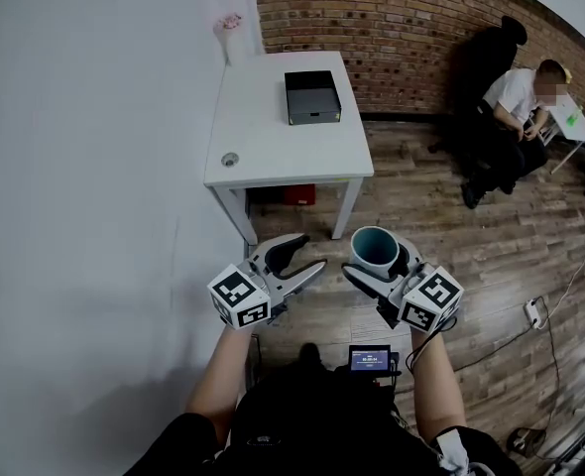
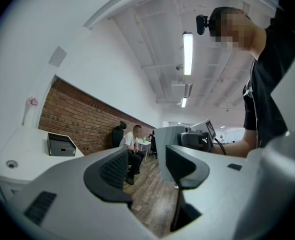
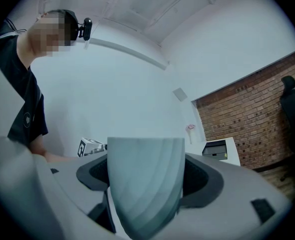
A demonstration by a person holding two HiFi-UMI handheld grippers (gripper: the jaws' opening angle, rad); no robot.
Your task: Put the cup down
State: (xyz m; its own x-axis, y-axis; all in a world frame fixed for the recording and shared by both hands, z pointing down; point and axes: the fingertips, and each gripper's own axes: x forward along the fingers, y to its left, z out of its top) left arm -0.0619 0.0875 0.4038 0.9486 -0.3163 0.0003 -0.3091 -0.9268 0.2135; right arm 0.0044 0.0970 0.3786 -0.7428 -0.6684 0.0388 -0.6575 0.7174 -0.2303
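Head view: the right gripper point(image 1: 379, 262) holds a teal cup point(image 1: 375, 246) in the air, just short of the white tabletop point(image 1: 273, 142).

The right gripper view shows the jaws clenched on the cup's two sides, with the cup upright between them and its open mouth up. The cup hangs above the wooden floor point(image 1: 491, 256), off the tabletop's near edge towards its right corner. The left gripper point(image 1: 303, 255) is level with it and just beside it. Its jaws are spread with nothing between them, and the left gripper view shows only floor through the gap. A black box point(image 1: 312, 97) sits near the tabletop's far edge, and a small round object point(image 1: 230, 159) lies by the near left corner.
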